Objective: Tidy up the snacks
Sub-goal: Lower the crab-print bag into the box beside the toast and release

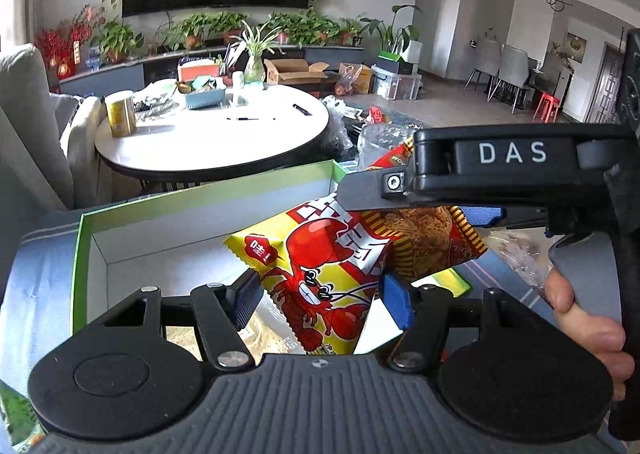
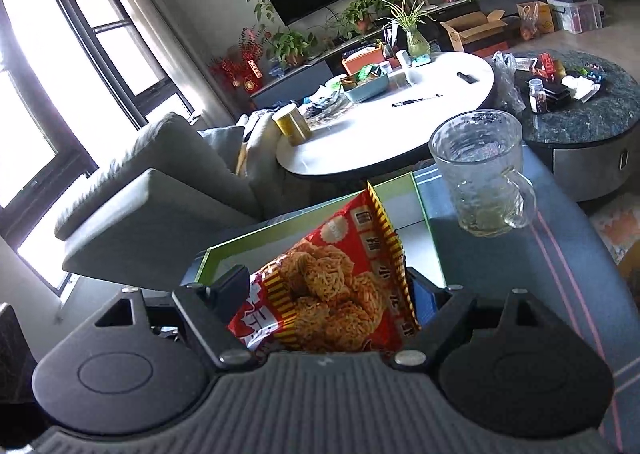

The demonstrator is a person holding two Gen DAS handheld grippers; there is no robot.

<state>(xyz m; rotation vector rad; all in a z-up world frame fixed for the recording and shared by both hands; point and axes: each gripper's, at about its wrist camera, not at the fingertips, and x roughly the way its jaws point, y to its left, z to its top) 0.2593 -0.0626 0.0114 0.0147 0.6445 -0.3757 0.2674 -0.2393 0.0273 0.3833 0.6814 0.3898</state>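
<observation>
Clenched on the yellow crayfish snack bag (image 1: 320,278), the left claw (image 1: 320,298) holds it over the open green-rimmed box (image 1: 200,210) — beside it, the right claw (image 2: 328,294) grips the red noodle snack bag (image 2: 336,286) above the same box, near the glass mug (image 2: 480,178) on the tabletop (image 2: 520,274).

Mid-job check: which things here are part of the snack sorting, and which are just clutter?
Job: yellow crayfish packet in left gripper; red noodle packet in right gripper; green-rimmed box.
Clutter: glass mug; yellow can; blue basket; pen.
</observation>
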